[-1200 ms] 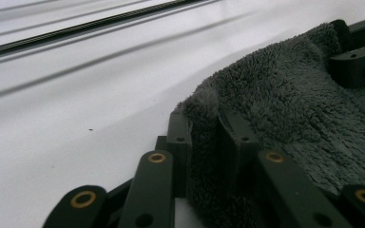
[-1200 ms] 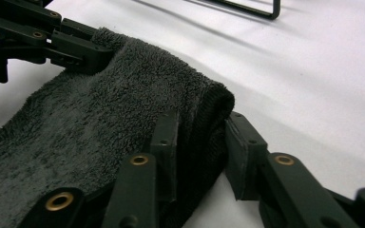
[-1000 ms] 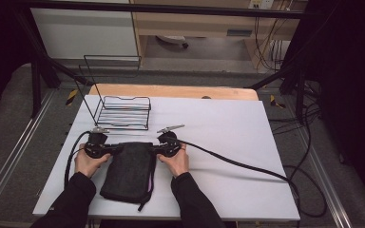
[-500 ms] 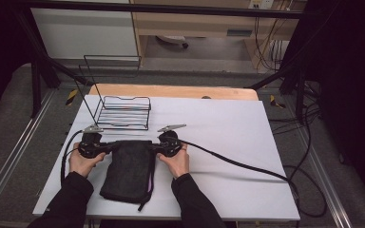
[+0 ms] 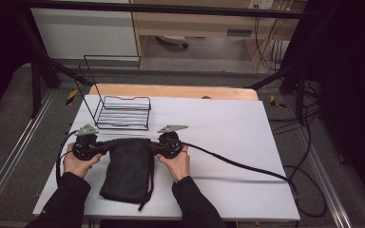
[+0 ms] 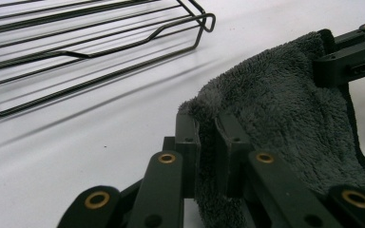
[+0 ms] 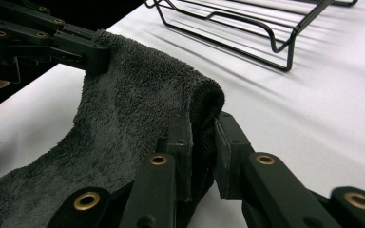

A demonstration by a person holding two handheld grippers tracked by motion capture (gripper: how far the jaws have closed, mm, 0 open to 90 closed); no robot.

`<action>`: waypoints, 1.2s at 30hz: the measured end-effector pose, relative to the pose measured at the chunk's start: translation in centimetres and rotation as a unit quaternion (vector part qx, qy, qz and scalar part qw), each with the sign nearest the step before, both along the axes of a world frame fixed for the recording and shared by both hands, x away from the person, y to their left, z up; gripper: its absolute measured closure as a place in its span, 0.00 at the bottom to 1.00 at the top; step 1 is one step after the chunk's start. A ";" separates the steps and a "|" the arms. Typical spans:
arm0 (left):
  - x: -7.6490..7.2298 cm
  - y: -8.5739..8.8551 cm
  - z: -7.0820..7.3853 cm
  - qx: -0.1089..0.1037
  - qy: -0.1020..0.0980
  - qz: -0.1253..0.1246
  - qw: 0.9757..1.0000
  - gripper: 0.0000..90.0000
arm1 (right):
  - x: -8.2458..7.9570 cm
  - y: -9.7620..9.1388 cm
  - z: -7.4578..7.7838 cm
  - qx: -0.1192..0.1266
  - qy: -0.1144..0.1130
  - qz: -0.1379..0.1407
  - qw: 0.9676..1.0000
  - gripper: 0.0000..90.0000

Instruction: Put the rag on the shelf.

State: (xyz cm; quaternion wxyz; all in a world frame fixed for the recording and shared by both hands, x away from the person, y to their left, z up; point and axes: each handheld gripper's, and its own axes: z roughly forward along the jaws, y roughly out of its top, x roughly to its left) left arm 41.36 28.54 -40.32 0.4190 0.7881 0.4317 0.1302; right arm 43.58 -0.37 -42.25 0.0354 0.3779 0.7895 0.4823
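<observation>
Gripping: I have both grippers clamped on one dark grey towel (image 5: 128, 166), each at a far corner of it.
Left gripper (image 6: 206, 137): my jaws are pinched together on the towel's corner, with the plush cloth bunched between the pads and rising above them.
Right gripper (image 7: 202, 137): my jaws are closed on the opposite corner, with a rolled fold of cloth squeezed between the pads.
Towel position: it lies near the front edge of the tabletop (image 5: 228, 123), left of the middle, its far edge strung between my two grippers and the rest trailing towards the front edge.
Towel lift: in both gripper views the pinched corners stand up off the white surface, while the cloth behind them sags down to it.
Wire rack (image 5: 123, 113): it stands at the far left of the tabletop, just beyond the towel's held edge and apart from it.
Hands: my left hand (image 5: 78, 161) and right hand (image 5: 176, 161) flank the towel, one on each side.
Cable (image 5: 237, 164): it trails from the right gripper across the tabletop towards the right front corner.
</observation>
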 end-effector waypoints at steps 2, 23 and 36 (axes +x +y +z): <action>-0.2 0.0 0.2 0.000 -0.003 0.001 1.000 0.90 | -0.1 0.0 0.2 -0.001 -0.005 0.002 1.000 0.88; -1.5 0.3 2.2 -0.010 -0.039 -0.002 0.999 0.90 | -1.2 -0.3 2.1 0.021 -0.038 0.004 0.999 0.88; -2.3 0.5 3.9 -0.020 -0.069 0.004 0.997 0.90 | -2.0 -0.2 4.1 0.023 -0.074 0.002 0.997 0.88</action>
